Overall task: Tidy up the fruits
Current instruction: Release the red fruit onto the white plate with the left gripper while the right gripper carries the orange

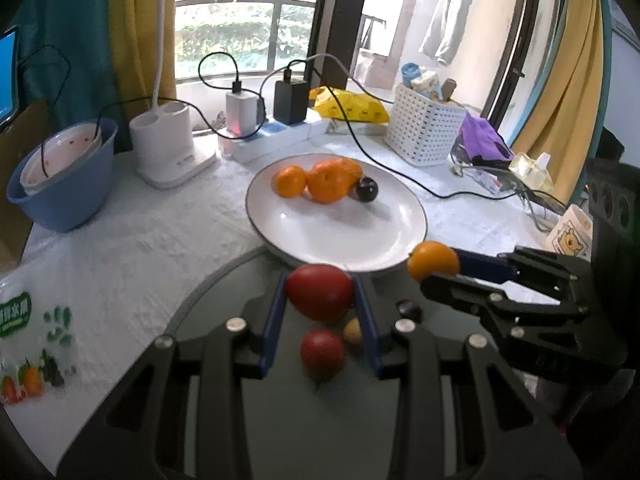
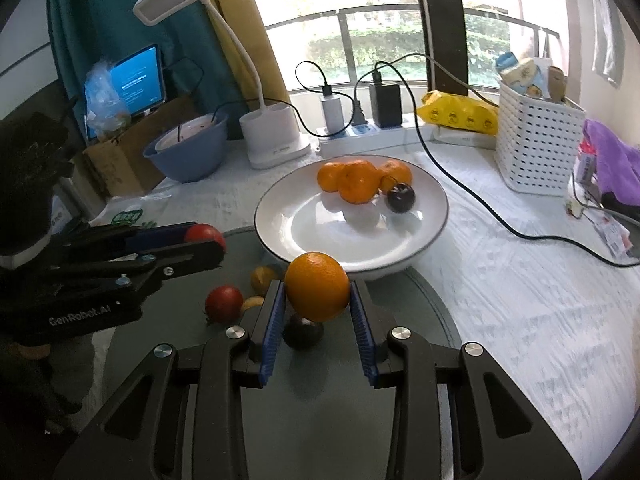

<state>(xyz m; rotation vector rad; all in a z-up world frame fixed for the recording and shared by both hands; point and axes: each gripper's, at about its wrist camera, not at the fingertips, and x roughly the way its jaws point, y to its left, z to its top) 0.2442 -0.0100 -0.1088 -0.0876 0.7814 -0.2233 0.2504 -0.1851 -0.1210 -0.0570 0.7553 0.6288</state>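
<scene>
Both claws gripping fruit, left gripper (image 1: 320,296) on red fruit (image 1: 320,295), right gripper (image 2: 318,298) on orange (image 2: 317,297), so I ease both forward over the plate (image 2: 424,236) ahead before releasing.

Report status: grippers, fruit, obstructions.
Left gripper shut on red tomato. Right gripper shut on round orange. White ceramic plate ahead, path unobstructed.

The plate (image 1: 404,216) was white with a thin dark rim, holding three orange mandarins (image 1: 326,180) and one near-black cherry (image 1: 367,189). Blue ribbed pads (image 2: 273,330) lined the black grippers. A basin (image 1: 60,200) was pale blue; the perforated basket (image 1: 424,128) white; a cloth (image 1: 482,140) purple.
</scene>
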